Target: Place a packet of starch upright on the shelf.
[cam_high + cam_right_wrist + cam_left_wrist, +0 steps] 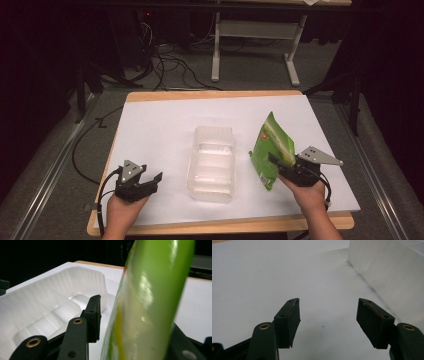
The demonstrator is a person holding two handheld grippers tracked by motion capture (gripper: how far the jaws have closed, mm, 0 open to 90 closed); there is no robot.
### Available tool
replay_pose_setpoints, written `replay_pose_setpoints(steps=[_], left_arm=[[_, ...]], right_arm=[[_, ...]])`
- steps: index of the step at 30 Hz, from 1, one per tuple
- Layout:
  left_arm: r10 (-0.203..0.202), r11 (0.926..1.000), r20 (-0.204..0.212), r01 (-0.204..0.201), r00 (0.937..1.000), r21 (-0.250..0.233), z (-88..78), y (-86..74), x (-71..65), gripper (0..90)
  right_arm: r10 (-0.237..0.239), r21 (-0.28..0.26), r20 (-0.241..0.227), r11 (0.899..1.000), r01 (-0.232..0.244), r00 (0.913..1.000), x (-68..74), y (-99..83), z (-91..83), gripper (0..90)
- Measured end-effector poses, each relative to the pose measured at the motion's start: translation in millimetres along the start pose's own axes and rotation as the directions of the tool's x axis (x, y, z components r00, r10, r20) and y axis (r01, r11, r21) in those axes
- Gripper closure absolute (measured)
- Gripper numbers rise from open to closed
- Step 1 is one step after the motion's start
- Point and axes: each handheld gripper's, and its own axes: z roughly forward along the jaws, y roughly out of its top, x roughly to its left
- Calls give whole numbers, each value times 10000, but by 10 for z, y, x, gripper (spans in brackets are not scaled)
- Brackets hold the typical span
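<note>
White paper covers the table (150,125). Its jaws spread around the upright green bag (270,150) with a visible gap, the right gripper (282,165) gives little support; the bag could topple beside the clear tray (212,162). The left gripper (150,182) rests open, empty.

A clear plastic tray (212,165) lies in the middle of the white-covered wooden table (150,125). To the right of the tray, just beside it, a green glossy snack bag (270,150) stands tilted on the table. The right gripper (285,167) is at the right side of the bag, near the front edge. The left gripper (150,182) rests on the table at the left of the tray, apart from it.
</note>
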Motion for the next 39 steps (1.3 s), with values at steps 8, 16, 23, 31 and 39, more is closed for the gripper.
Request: replay_pose_setpoints(steps=[8,16,23,31,39], left_arm=[[28,10000,17,-28,10000,-11,3,0,-3,359],[46,10000,-7,-46,10000,-11,1,0,-8,359],[44,10000,-7,-44,10000,-18,1,0,-8,359],[55,10000,-8,-55,10000,-3,3,0,-3,359],[44,10000,-49,-45,10000,-23,1,0,5,360]], right_arm=[[-326,100,189,9994,324,9993,21,-23,12,745],[-354,-29,541,9994,356,9979,-3,-17,-20,880],[-393,12,401,9992,393,9984,-30,-4,-20,889],[-652,-108,496,9978,658,9966,-61,52,-75,891],[-868,-487,362,9949,885,9956,-94,127,-144,892]])
